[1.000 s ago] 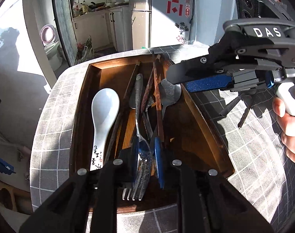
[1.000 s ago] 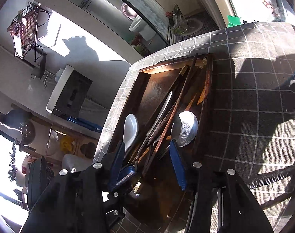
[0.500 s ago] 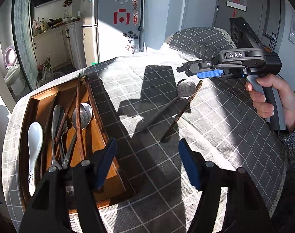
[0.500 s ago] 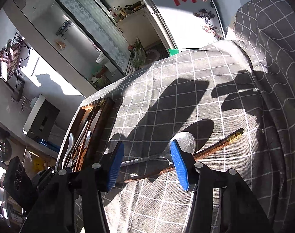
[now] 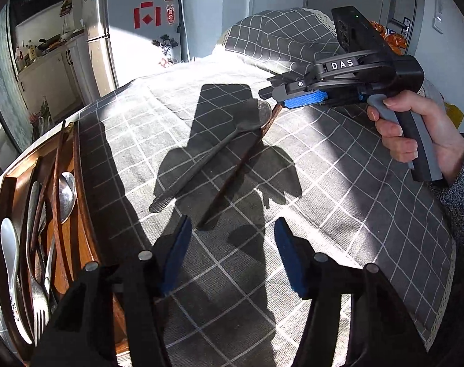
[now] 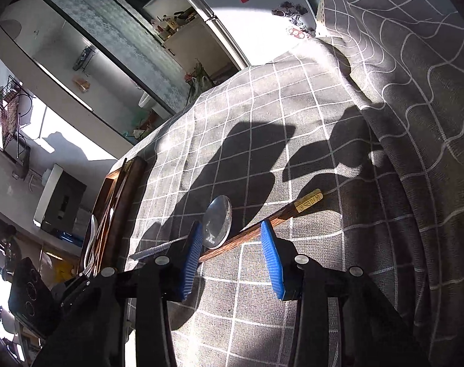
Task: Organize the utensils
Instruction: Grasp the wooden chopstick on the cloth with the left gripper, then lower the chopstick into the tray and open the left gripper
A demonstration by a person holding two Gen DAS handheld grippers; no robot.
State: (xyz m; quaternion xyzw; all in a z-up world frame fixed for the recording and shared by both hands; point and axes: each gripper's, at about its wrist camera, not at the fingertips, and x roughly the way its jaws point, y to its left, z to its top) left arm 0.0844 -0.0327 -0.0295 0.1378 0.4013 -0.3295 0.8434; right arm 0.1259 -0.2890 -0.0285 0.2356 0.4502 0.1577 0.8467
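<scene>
Grey white-checked tablecloth (image 5: 339, 183), brown chopstick (image 5: 232, 171), silver spoon (image 5: 219, 146), blue pads (image 6: 270, 257).

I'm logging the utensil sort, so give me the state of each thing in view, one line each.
Metal spoon: lying loose on the cloth, bowl up.
Chopstick: lying beside the spoon.
Tray: holds mixed utensils.
White spoon: in the tray.
Left claw: empty, closing.
Right claw: closing over spoon and chopstick, not gripping.
</scene>
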